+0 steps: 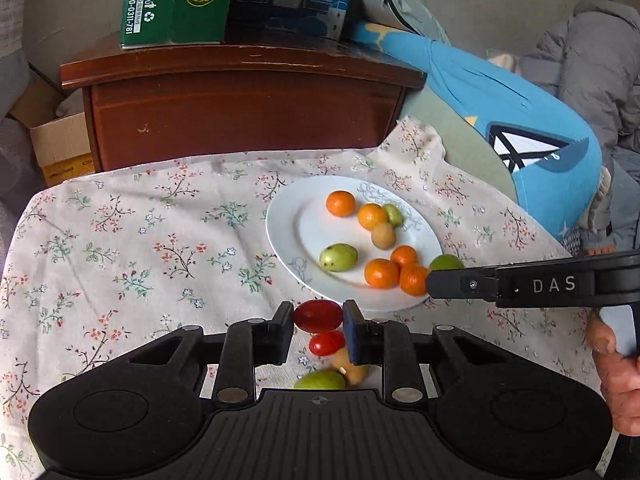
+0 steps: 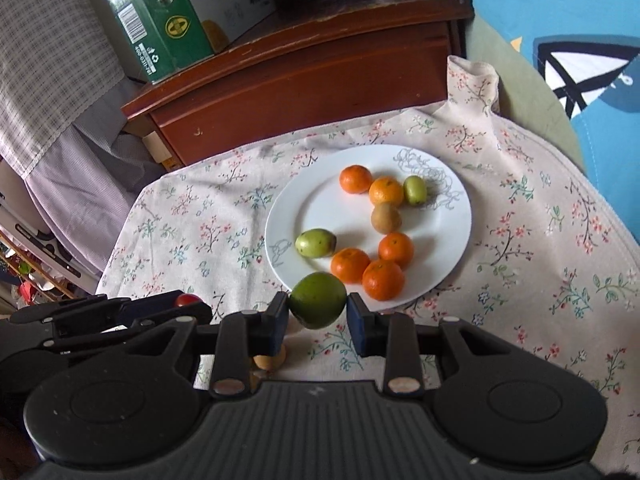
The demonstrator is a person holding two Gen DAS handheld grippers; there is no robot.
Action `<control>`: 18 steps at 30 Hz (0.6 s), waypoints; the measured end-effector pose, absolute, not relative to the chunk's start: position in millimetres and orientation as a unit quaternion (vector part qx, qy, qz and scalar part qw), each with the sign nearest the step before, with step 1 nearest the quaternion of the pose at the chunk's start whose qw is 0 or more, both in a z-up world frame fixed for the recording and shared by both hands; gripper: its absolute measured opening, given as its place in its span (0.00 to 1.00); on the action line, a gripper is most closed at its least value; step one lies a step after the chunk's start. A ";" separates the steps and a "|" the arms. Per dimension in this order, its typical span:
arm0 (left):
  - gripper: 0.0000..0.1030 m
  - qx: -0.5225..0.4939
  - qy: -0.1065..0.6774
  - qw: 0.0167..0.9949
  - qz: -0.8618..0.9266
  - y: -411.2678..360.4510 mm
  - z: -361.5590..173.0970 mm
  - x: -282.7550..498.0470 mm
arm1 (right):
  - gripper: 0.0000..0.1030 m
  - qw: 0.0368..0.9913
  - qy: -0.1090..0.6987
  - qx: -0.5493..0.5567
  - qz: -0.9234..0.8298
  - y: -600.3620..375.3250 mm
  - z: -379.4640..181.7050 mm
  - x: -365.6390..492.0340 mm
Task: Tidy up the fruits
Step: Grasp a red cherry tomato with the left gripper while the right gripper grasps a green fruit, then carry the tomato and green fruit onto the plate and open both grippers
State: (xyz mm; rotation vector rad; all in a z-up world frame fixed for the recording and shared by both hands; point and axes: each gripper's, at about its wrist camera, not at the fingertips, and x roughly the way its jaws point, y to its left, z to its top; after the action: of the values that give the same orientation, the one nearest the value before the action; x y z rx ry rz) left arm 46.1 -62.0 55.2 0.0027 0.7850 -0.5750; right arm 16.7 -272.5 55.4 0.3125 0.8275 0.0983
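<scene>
A white plate (image 1: 304, 216) (image 2: 320, 208) on the floral cloth holds several oranges (image 2: 383, 279), two green fruits (image 2: 315, 243) and a brown one (image 2: 386, 218). My left gripper (image 1: 318, 322) is shut on a red tomato (image 1: 318, 315), just short of the plate's near rim. Under it lie another red tomato (image 1: 326, 343), a brown fruit (image 1: 352, 368) and a green fruit (image 1: 320, 380). My right gripper (image 2: 318, 312) is shut on a large green fruit (image 2: 318, 299) at the plate's near edge; its finger shows in the left wrist view (image 1: 460, 285).
A dark wooden cabinet (image 1: 240, 112) (image 2: 304, 68) stands behind the cloth with a green box (image 1: 176, 4) (image 2: 156, 20) on top. A blue cushion (image 1: 520, 120) lies to the right. A brown fruit (image 2: 270, 360) lies under the right gripper. The left gripper (image 2: 120, 316) sits at left in the right wrist view.
</scene>
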 end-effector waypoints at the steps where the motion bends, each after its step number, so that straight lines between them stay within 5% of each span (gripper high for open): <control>1: 0.23 -0.004 0.377 0.884 -0.277 -62.8 55.3 49.1 | 0.31 0.904 0.397 0.149 0.046 -272.8 56.0 18.5; 18: 0.23 -0.048 0.373 0.884 -0.277 -90.9 34.5 106.3 | 0.31 0.908 0.386 0.164 0.020 -286.5 43.8 56.7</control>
State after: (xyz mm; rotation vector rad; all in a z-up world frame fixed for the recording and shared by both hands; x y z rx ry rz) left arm 106.3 -90.9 34.5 -0.1007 0.7770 -0.5755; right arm 56.7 -286.5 43.8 0.3390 0.7966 0.0417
